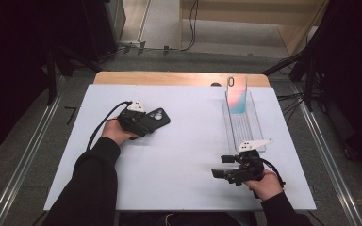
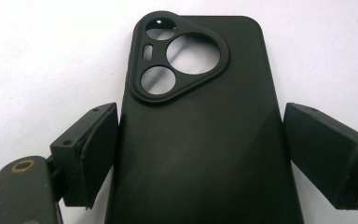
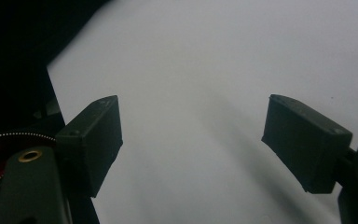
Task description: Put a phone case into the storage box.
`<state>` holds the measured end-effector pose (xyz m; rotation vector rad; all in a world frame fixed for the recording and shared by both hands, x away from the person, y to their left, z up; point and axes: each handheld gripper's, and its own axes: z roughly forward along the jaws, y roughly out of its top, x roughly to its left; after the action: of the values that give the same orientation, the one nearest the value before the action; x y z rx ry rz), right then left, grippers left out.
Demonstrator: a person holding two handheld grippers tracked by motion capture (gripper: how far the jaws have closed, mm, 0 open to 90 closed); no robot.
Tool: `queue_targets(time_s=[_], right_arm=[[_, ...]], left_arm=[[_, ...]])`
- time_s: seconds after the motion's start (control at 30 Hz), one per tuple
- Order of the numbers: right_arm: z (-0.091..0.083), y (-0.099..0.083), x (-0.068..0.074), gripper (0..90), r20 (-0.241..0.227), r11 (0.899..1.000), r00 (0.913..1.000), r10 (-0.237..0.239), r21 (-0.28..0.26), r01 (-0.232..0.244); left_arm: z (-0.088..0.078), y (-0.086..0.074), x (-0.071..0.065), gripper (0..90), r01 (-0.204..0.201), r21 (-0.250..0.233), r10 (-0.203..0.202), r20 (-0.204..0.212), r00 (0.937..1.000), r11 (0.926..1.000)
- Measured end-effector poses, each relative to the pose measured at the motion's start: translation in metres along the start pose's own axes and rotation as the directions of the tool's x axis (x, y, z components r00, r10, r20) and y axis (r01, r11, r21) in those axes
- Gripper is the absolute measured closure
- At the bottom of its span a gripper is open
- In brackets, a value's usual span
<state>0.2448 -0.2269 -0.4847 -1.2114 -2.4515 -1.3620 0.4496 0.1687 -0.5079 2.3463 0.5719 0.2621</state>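
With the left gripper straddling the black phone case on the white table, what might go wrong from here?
1. The left gripper has its jaws around the matte black phone case; the left pad looks to be touching its edge while the right stands off, so closing could skew the case.
2. The case lies flat on the white table, so the jaws may slide over its thin edges.

The black phone case point(image 2: 200, 135) lies flat on the white tabletop point(image 1: 188, 155), at its left side. Its back faces up and shows a rounded triangular camera cutout with three round holes. Its surface is matte and smooth.
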Motion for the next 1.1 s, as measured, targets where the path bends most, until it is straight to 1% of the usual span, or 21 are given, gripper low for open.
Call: queue_targets(time_s=[0.2, 0.33, 0.43, 0.5, 0.57, 0.63, 0.8, 0.9, 0.97, 1.0, 1.1], right_arm=[[0.001, 0.000, 0.000, 17.7, 0.002, 1.000, 1.0000, 0.000, 0.001, 0.000], [0.001, 0.000, 0.001, 17.7, 0.001, 1.000, 1.0000, -0.003, 0.000, 0.003], [0.000, 0.000, 0.000, 17.7, 0.002, 1.000, 1.0000, -0.006, -0.003, 0.006], [0.000, 0.000, 0.000, 17.7, 0.001, 1.000, 1.0000, -0.006, -0.003, 0.006], [0.000, 0.001, 0.000, 17.7, 0.002, 1.000, 1.0000, -0.006, -0.004, 0.006], [0.000, 0.001, 0.000, 17.7, 0.003, 1.000, 1.0000, -0.006, -0.005, 0.006], [0.000, 0.002, 0.001, 17.7, 0.003, 1.000, 1.0000, -0.004, -0.008, 0.004], [-0.001, 0.003, 0.003, 17.7, 0.007, 1.000, 0.9999, -0.010, -0.011, 0.010], [-0.002, 0.005, 0.004, 17.7, 0.008, 1.000, 0.9999, -0.007, -0.024, 0.007], [-0.002, 0.005, 0.005, 17.7, 0.004, 1.000, 1.0000, -0.004, -0.029, 0.004], [-0.004, 0.008, 0.006, 17.7, 0.008, 0.999, 1.0000, -0.005, -0.039, 0.005]], left_arm=[[-0.001, 0.001, -0.002, 15.4, 0.005, 0.013, -0.005, -0.007, 1.0000, 0.9999], [-0.002, 0.002, -0.001, 16.5, 0.014, 0.015, -0.014, -0.003, 0.9999, 0.9998], [-0.004, 0.002, 0.001, 16.7, 0.051, 0.003, -0.051, 0.024, 0.9984, 0.9987], [-0.006, 0.003, 0.001, 16.7, 0.049, 0.004, -0.050, 0.018, 0.9986, 0.9988], [-0.009, 0.005, 0.001, 16.7, 0.072, -0.014, -0.071, 0.029, 0.9970, 0.9973], [-0.013, 0.009, -0.001, 16.7, 0.080, -0.037, -0.079, 0.039, 0.9961, 0.9961], [-0.021, 0.016, -0.006, 16.7, 0.091, -0.059, -0.088, 0.042, 0.9952, 0.9941], [-0.025, 0.021, -0.009, 16.7, 0.110, -0.067, -0.107, 0.054, 0.9928, 0.9916], [-0.028, 0.024, -0.012, 16.6, 0.136, -0.080, -0.130, 0.082, 0.9881, 0.9875], [-0.029, 0.025, -0.014, 16.6, 0.139, -0.080, -0.132, 0.088, 0.9874, 0.9871], [-0.033, 0.030, -0.021, 16.6, 0.156, -0.081, -0.149, 0.090, 0.9848, 0.9844]])
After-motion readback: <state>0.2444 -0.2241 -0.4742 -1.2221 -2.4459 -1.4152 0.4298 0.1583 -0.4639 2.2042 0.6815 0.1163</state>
